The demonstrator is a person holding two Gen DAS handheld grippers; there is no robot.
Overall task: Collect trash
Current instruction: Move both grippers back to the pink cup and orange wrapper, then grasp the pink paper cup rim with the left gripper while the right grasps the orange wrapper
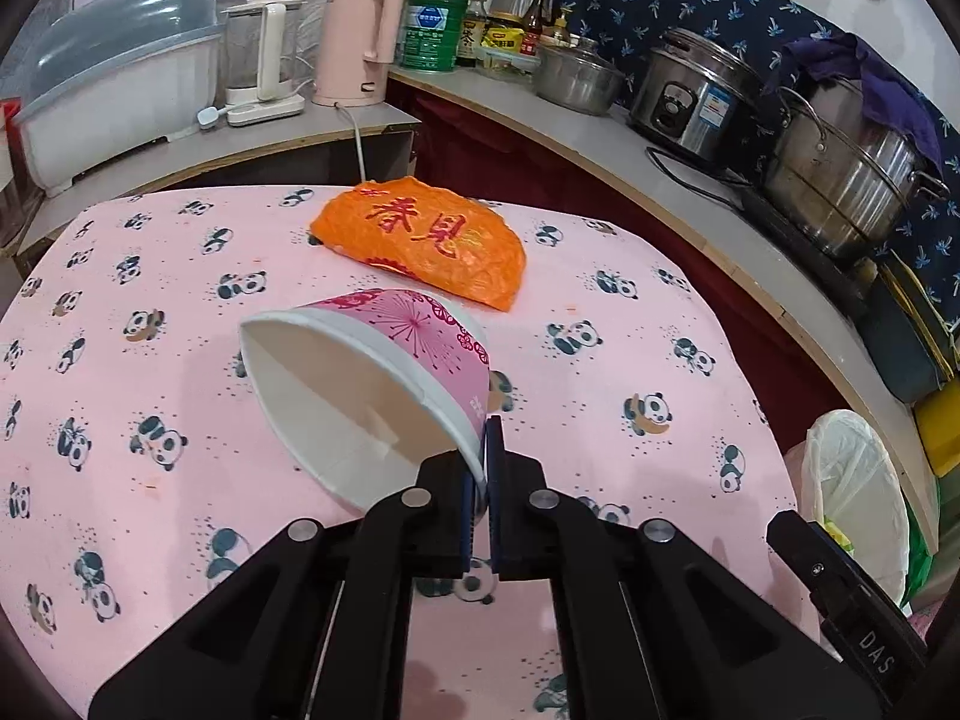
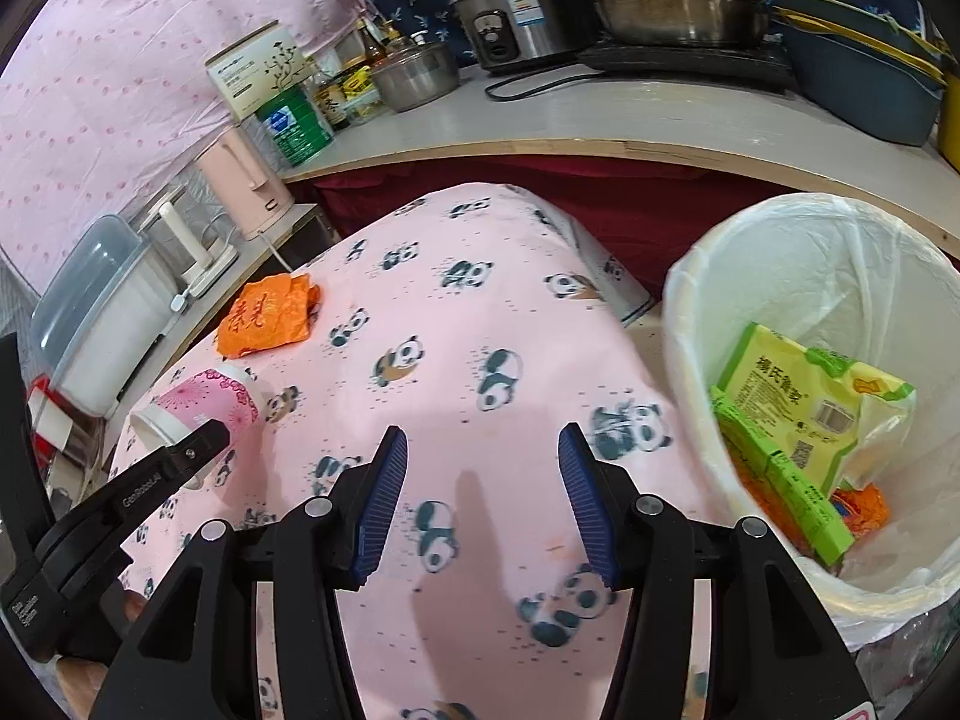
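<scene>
My left gripper point(image 1: 480, 468) is shut on the rim of a pink paper cup point(image 1: 372, 384), which tilts on its side above the panda tablecloth point(image 1: 150, 312). The cup point(image 2: 204, 405) and the left gripper point(image 2: 198, 444) also show at the left of the right wrist view. An orange wrapper point(image 1: 426, 237) lies on the table behind the cup, also in the right wrist view point(image 2: 267, 315). My right gripper point(image 2: 483, 498) is open and empty above the table's near right part. A white-lined trash bin point(image 2: 708, 312) stands right of the table, holding a green snack packet point(image 2: 792, 402) and orange scraps.
A counter point(image 1: 600, 138) curves behind and to the right with a rice cooker point(image 1: 690, 102), steel pots point(image 1: 840, 180), jars and a green tin. A pink kettle point(image 1: 360, 42), a blender and a covered white tub point(image 1: 114, 96) stand on a lower shelf at the back left.
</scene>
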